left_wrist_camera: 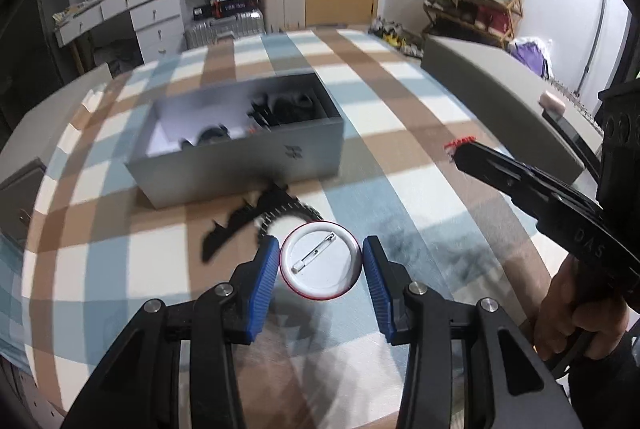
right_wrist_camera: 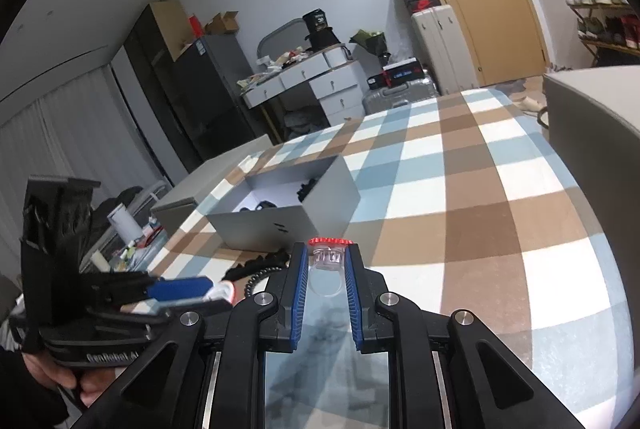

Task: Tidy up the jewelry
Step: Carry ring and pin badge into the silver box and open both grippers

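White badge (left_wrist_camera: 321, 259) pinched in left gripper (left_wrist_camera: 321, 261), right gripper (right_wrist_camera: 327, 263) clamping ring (right_wrist_camera: 327, 271); box (left_wrist_camera: 240, 157) lies ahead, left nearer.

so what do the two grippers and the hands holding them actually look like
Both grippers, left and right, are black linkage frames with silver pivot bolts and ribbed blue finger pads. The left body carries white lettering, the right embossed letters. Bare hands grip the handles below dark sleeves. No cables are clearly visible.
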`<state>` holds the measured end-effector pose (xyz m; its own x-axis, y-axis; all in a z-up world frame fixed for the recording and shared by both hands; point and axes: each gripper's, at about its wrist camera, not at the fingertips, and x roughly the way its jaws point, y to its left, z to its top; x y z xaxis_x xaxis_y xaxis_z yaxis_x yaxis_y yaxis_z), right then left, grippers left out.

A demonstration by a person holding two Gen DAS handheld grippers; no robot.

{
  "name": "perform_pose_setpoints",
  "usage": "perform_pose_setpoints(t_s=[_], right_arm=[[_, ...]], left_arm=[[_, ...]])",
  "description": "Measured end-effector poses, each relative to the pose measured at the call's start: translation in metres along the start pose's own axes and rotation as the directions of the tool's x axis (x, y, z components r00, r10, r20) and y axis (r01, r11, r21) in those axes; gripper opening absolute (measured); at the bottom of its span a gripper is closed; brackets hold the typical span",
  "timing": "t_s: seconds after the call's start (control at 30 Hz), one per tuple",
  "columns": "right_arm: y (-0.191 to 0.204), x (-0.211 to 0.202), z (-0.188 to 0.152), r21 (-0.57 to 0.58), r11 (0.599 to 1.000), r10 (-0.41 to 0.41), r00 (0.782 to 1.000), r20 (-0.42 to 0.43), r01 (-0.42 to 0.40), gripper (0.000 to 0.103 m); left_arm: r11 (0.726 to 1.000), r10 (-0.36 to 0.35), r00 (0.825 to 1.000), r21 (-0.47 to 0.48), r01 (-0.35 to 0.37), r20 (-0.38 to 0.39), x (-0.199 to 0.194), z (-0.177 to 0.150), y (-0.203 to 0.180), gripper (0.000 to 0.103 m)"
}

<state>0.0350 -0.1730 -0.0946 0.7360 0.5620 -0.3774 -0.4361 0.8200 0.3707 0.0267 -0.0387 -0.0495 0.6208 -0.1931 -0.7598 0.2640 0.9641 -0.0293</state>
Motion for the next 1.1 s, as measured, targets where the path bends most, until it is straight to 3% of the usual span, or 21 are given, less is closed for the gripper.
perform_pose_setpoints(t_s=[0.37, 0.57, 0.8, 1.1], right_arm=[[0.048, 0.029, 0.037, -0.095, 0.991, 0.094, 0.996, -0.008, -0.094, 0.018], [0.064, 0.05, 0.06, -0.115, 0.986, 0.12, 0.993, -0.008, -0.12, 0.018], [0.074, 0.078, 0.076, -0.132, 0.985, 0.106, 0.994, -0.025, -0.109, 0.018], [0.075, 0.114, 0.084, -0.141, 0.986, 0.085, 0.994, -0.073, -0.095, 0.018]], left_arm=[[0.996, 0.015, 0.99, -0.093, -0.002, 0.141, -0.019, 0.031, 0.06, 0.037], [0.992, 0.003, 0.983, -0.123, 0.02, 0.183, -0.016, 0.045, 0.087, 0.037], [0.988, -0.043, 0.981, -0.14, 0.071, 0.19, -0.004, 0.058, 0.115, 0.037], [0.985, -0.112, 0.983, -0.111, 0.129, 0.148, 0.019, 0.071, 0.12, 0.037]])
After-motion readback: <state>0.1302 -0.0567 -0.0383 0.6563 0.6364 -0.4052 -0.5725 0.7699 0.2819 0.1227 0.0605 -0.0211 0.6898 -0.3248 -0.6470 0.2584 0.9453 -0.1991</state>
